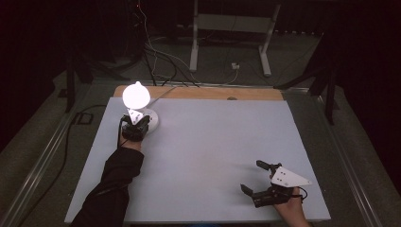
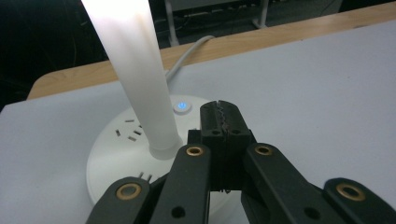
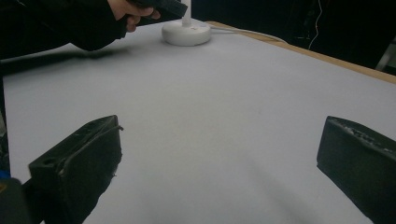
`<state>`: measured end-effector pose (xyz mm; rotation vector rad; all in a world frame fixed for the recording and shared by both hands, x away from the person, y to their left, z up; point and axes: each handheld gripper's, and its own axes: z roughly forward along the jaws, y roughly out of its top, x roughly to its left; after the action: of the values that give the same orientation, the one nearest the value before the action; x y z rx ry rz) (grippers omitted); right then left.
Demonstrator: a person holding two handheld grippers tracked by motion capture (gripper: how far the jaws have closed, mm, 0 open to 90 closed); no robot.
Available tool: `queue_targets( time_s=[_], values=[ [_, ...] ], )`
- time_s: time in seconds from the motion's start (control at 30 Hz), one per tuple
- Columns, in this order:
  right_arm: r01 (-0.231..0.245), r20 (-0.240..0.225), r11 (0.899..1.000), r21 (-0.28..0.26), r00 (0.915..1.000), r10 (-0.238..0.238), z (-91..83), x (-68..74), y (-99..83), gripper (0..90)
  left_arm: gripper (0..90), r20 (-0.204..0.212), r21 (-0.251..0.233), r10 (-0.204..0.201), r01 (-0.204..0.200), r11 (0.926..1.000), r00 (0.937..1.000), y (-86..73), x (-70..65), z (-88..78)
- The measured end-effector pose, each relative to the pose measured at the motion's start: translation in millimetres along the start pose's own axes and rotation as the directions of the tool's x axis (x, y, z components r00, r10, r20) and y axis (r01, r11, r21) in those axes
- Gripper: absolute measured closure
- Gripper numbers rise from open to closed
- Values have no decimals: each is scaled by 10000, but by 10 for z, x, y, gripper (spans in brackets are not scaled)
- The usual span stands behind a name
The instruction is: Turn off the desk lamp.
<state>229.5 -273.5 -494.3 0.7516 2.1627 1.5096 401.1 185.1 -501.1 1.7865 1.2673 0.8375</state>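
Observation:
A white desk lamp [image 1: 136,96] stands lit at the table's far left, its round base [image 2: 121,154] carrying a glowing blue button [image 2: 182,107]. My left gripper [image 2: 221,113] is shut with nothing in it, its tips hovering just right of that button, above the base [image 1: 152,118]. In the high view the left gripper [image 1: 137,124] sits over the base's near side. My right gripper [image 1: 255,176] rests open near the table's front right, jaws spread wide over bare table [image 3: 219,107]. The lamp base [image 3: 186,32] appears far off in the right gripper view.
The pale grey tabletop [image 1: 213,142] has a wooden strip [image 1: 203,92] along its far edge. The lamp's white cable [image 2: 187,53] runs off the back. Beyond the table stand a white frame [image 1: 231,33] and cables on the floor.

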Motion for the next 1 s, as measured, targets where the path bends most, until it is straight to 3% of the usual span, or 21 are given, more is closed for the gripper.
queue_targets(
  time_s=[0.3,1.0],
  values=[
    [-1,-3,10000,2,10000,1,0,1,0,0,900,85,206,-165,164,9997,9998,-67,27,53],
    [-25,-27,10000,7,10000,25,3,-3,-1,0,900,118,523,-81,75,9986,9999,-154,18,130]
  ],
)
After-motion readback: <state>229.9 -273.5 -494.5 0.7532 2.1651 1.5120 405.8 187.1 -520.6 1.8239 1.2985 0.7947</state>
